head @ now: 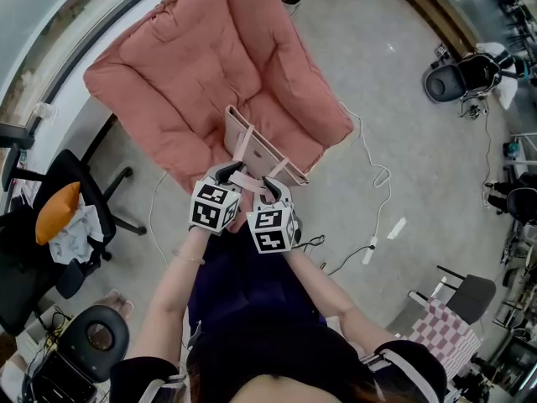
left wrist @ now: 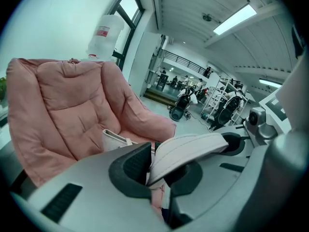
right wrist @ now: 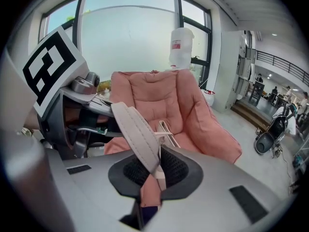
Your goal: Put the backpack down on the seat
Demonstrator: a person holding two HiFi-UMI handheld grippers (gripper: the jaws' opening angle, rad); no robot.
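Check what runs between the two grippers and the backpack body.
Only pale straps: the left gripper and right gripper are each shut on one, leading to the backpack. Both gripper views show it.

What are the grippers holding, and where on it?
The backpack, by its two shoulder straps: left gripper shut on one strap, right gripper shut on the other strap.

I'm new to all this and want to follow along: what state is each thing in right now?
Left gripper: shut on one backpack strap.
Right gripper: shut on the other strap.
Backpack: upright over the pink seat's front, hung by its straps; touching it or not, unclear.
Cable: lying loose on the floor.
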